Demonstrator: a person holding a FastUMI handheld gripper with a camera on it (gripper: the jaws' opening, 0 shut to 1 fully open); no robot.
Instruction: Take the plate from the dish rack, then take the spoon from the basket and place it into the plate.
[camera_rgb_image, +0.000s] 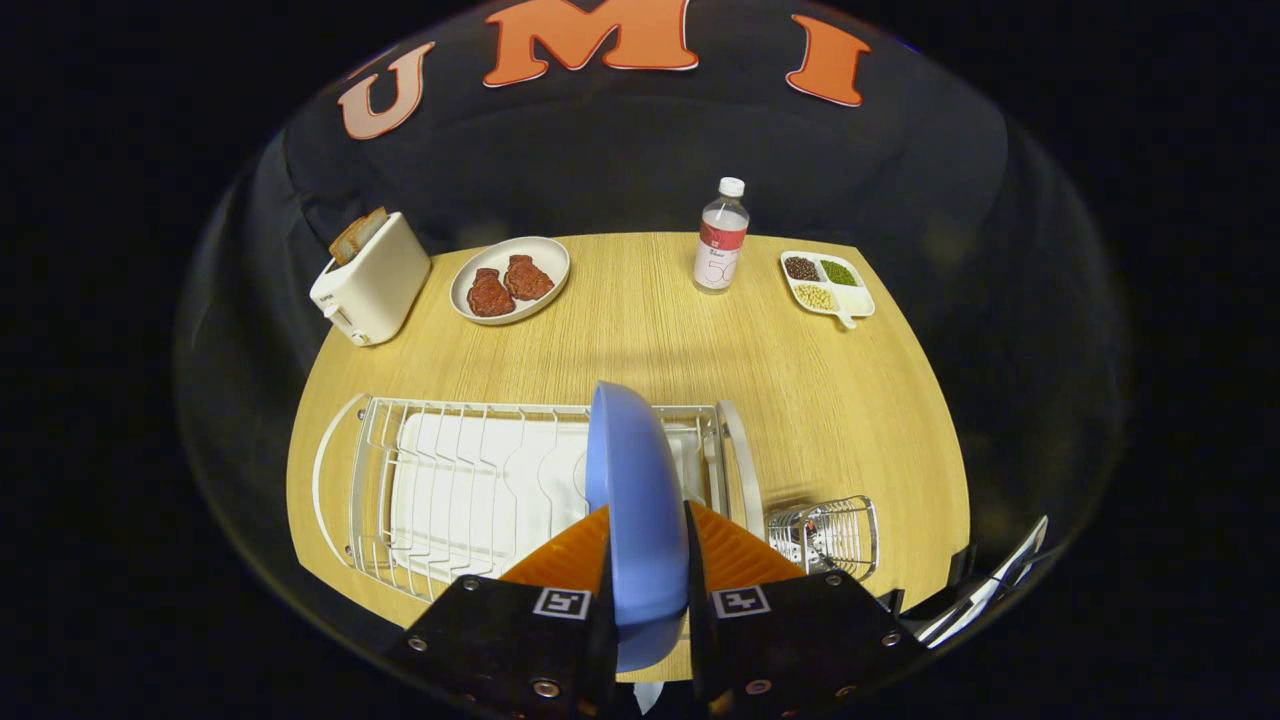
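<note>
A blue plate (638, 500) stands on edge between my two fingers, and the gripper (648, 560) is shut on it. The plate is held above the white wire dish rack (470, 480), over the rack's right end. To the right of the rack stands a small wire basket (828, 535); what it holds is too small to make out. The rack's slots to the left of the plate hold nothing.
On the wooden table (850, 400), beyond the rack: a white toaster (370, 280) with bread at the far left, an oval plate of red meat (510, 280), a water bottle (721, 237), and a divided dish of beans (826, 282) at the far right.
</note>
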